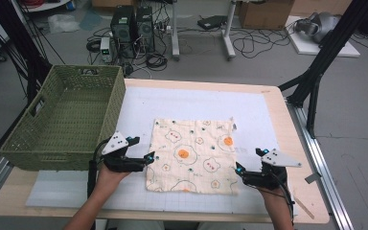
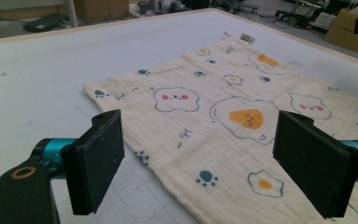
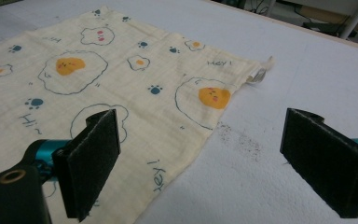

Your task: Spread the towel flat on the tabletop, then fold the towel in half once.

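Observation:
A cream cloth (image 1: pixel 191 155) printed with fried eggs and paw marks lies flat on the white mat (image 1: pixel 196 98). My left gripper (image 1: pixel 142 147) rests by the cloth's left edge, near its front corner, jaws wide apart. In the left gripper view the cloth (image 2: pixel 223 116) spreads beyond the open left gripper (image 2: pixel 200 158), and nothing sits between its pads. My right gripper (image 1: pixel 249 160) is at the cloth's front right corner, also open. In the right gripper view the cloth's right edge (image 3: pixel 121 79) runs between the pads of the right gripper (image 3: pixel 200 158), untouched.
A green woven basket (image 1: pixel 57 153) stands at the table's left side, close to my left hand. A small tag (image 3: pixel 258 73) sticks out at the cloth's far right corner. Black frame legs (image 1: pixel 316 72) rise beyond the table's right edge.

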Action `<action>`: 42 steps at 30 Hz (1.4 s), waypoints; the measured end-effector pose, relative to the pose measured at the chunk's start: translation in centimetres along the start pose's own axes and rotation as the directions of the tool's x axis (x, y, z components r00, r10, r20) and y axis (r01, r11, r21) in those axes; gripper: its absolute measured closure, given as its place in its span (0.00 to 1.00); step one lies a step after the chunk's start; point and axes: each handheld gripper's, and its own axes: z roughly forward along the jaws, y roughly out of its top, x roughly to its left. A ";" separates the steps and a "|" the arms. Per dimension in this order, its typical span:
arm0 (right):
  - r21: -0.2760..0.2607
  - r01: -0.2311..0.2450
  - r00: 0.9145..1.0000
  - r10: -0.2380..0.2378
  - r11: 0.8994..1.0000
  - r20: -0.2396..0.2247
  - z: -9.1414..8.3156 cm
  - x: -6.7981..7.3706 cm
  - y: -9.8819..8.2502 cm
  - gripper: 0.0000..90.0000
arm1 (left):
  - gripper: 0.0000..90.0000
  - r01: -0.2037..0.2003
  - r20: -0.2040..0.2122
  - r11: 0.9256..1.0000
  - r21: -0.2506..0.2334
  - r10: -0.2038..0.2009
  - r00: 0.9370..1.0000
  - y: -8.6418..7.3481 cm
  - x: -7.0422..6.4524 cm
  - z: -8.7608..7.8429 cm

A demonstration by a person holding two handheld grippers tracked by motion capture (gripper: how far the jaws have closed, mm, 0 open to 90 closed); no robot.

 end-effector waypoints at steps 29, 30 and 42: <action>-0.002 -0.043 0.999 0.043 0.999 0.000 -0.1 -0.6 -0.4 0.12 | 0.19 0.063 0.002 0.998 -0.005 -0.063 0.998 2.4 1.5 1.9; -0.002 -0.043 0.999 0.043 0.999 0.000 -0.1 -0.6 -0.4 0.12 | 0.19 0.063 0.002 0.998 -0.005 -0.063 0.998 2.4 1.5 1.9; 0.000 -0.046 0.999 0.046 0.999 -0.014 -0.1 -0.7 -0.5 0.12 | 0.21 0.122 -0.069 0.990 0.065 -0.117 0.991 5.9 4.4 5.5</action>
